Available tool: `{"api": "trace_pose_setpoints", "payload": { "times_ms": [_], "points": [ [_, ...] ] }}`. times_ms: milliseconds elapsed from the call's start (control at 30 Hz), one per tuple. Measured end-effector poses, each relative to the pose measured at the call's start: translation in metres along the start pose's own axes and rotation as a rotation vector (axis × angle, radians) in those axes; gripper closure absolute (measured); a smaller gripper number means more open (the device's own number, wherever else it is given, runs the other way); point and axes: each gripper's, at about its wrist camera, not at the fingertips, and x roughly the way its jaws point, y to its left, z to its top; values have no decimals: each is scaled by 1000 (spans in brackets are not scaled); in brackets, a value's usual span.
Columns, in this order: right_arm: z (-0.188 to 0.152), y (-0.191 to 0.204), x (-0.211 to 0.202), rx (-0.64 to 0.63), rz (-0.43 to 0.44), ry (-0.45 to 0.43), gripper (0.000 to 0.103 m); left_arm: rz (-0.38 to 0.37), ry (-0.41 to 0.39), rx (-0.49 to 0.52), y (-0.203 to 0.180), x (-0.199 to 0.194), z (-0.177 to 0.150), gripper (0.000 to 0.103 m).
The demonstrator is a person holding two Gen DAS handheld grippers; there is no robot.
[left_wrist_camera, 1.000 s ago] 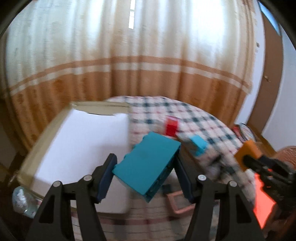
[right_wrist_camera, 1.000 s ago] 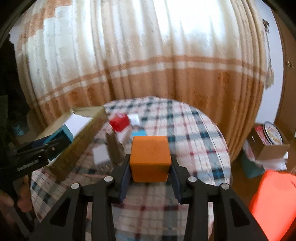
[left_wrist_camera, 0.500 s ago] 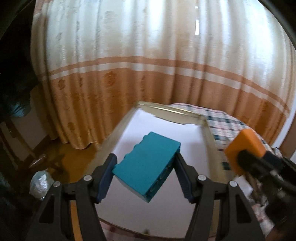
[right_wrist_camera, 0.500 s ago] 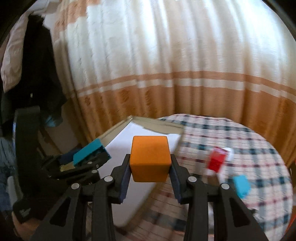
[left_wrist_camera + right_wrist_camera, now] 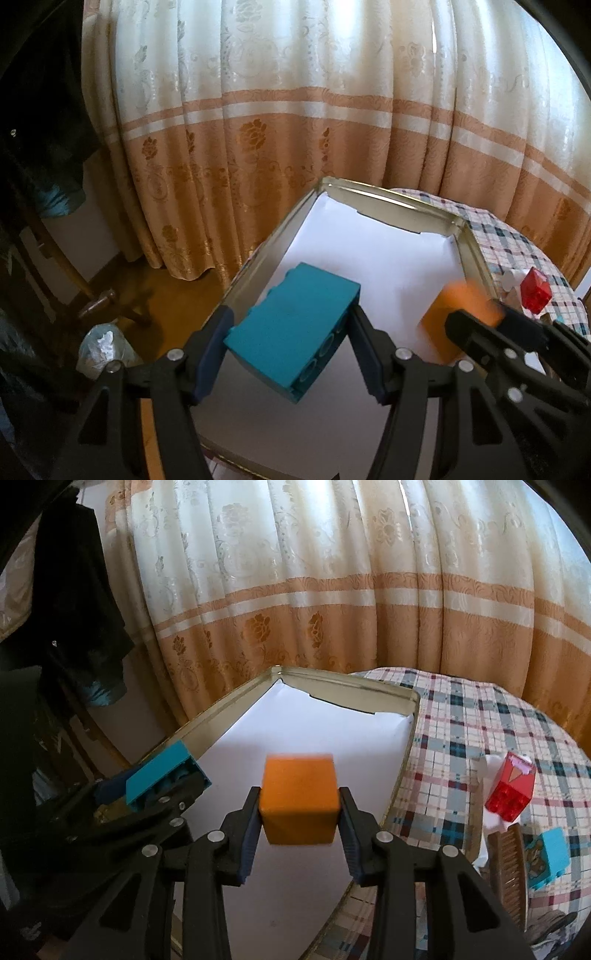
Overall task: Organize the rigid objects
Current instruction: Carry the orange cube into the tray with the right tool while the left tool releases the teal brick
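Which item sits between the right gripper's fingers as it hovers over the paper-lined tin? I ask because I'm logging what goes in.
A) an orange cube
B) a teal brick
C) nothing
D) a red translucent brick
A: in the right wrist view the orange cube sits between the fingers of the right gripper, while the teal brick is in the left gripper and the red brick lies on the tablecloth.
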Motion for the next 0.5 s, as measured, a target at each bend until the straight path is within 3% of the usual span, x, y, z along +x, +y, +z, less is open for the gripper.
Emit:
{"api": "trace_pose_setpoints", "payload": {
  "times_ms": [133, 200, 267, 367, 500],
  "points": [
    [-1, 3, -15, -18, -30, -65, 52, -15, -11, -43, 3, -6, 1, 27],
    [-3, -3, -27, -3, -44, -101, 33, -11, -21, -53, 2, -12, 1, 19],
    [-8, -13, -51, 27, -77, -187, 27, 23, -57, -50, -2, -21, -2, 7],
    [-18, -24, -84, 30, -164, -306, 22, 39, -109, -41, -12, -37, -7, 5],
    [-32, -38, -127, 21, -322, -442, 18, -4, -138, -48, -33, -53, -16, 5]
  ]
}}
